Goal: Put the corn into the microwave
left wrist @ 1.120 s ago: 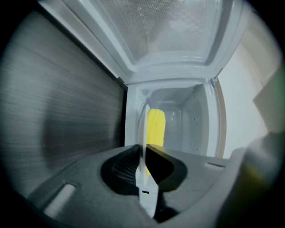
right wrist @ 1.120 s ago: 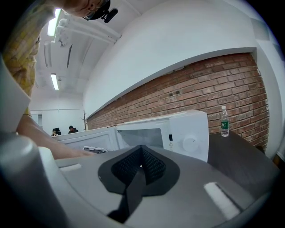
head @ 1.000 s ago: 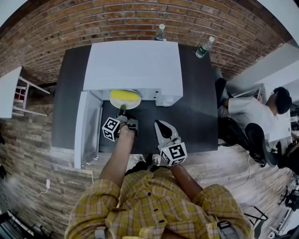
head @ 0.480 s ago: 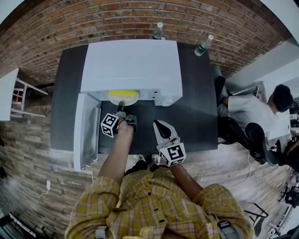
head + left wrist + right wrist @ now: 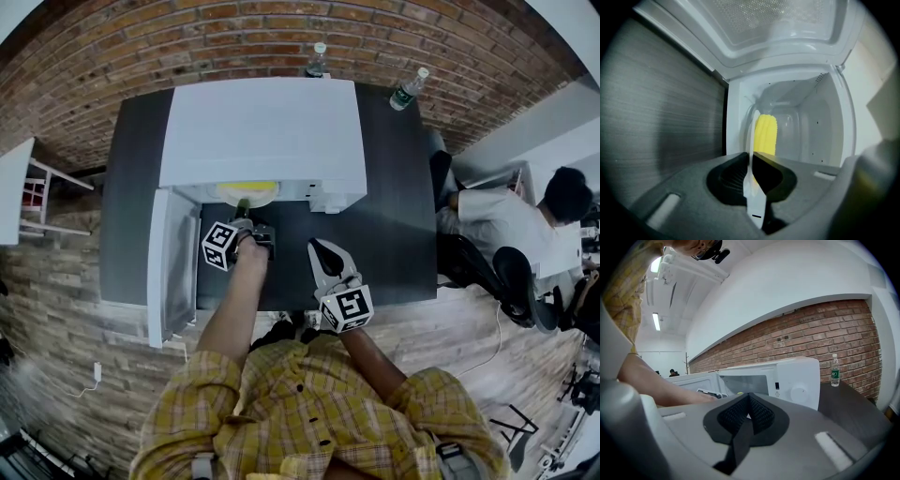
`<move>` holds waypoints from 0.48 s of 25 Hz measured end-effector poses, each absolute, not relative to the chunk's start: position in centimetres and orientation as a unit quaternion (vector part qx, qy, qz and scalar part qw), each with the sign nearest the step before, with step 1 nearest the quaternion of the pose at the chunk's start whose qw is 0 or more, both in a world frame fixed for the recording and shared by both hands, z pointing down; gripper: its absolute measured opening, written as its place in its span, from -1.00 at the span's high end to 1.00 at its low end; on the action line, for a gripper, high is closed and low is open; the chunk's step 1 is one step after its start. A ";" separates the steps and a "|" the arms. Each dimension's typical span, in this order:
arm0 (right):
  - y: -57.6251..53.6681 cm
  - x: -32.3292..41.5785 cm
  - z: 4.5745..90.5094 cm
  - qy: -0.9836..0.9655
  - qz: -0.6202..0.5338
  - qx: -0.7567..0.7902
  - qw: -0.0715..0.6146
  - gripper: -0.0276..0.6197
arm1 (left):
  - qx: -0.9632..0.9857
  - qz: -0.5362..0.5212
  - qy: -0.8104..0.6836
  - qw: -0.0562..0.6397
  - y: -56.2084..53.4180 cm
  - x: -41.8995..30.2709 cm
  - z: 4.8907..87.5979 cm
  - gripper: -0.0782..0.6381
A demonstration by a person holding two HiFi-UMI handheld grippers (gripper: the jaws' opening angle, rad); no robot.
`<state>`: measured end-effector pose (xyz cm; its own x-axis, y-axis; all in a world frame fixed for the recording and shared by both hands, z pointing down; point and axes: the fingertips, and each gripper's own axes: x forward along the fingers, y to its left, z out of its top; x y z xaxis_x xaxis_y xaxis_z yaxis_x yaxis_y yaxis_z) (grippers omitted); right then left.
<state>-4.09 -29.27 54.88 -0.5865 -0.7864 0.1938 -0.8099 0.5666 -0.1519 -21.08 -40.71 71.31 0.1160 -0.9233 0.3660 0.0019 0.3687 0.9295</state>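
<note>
A yellow corn cob (image 5: 766, 133) lies on a white plate (image 5: 752, 154). My left gripper (image 5: 751, 161) is shut on the plate's near rim and reaches into the cavity of the white microwave (image 5: 262, 131). From the head view only a sliver of the plate with the corn (image 5: 247, 190) shows under the microwave's top edge, just ahead of my left gripper (image 5: 244, 208). The microwave door (image 5: 173, 258) hangs open to the left. My right gripper (image 5: 319, 248) hovers over the dark table in front of the microwave. In the right gripper view my right gripper (image 5: 749, 411) is shut with nothing in it.
Two water bottles (image 5: 319, 60) (image 5: 410, 92) stand behind the microwave on the dark table (image 5: 394, 234). A person (image 5: 506, 220) sits at the right. A small white table (image 5: 19, 183) stands at the left, and a brick wall runs behind.
My left gripper has pushed forward with the plate. The corn has gone deeper into the microwave, so less of it shows from above. The right gripper has stayed put.
</note>
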 end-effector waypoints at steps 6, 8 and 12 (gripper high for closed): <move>-29.4 -4.1 55.3 -0.883 0.115 0.451 0.053 0.91 | 0.413 -0.376 -0.554 0.617 -41.1 -21.3 71.5 0.70; -29.5 -4.2 55.3 -0.884 0.116 0.451 0.053 0.91 | 0.411 -0.378 -0.552 0.619 -41.3 -21.3 71.5 0.70; -29.5 -4.2 55.3 -0.884 0.118 0.450 0.055 0.91 | 0.403 -0.374 -0.553 0.626 -41.4 -21.3 71.6 0.70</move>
<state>-4.22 -29.54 55.29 -0.5891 -0.7822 0.2026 -0.8080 0.5675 -0.1584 -21.31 -41.42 71.57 0.1088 -0.9140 0.3908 0.0218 0.3953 0.9183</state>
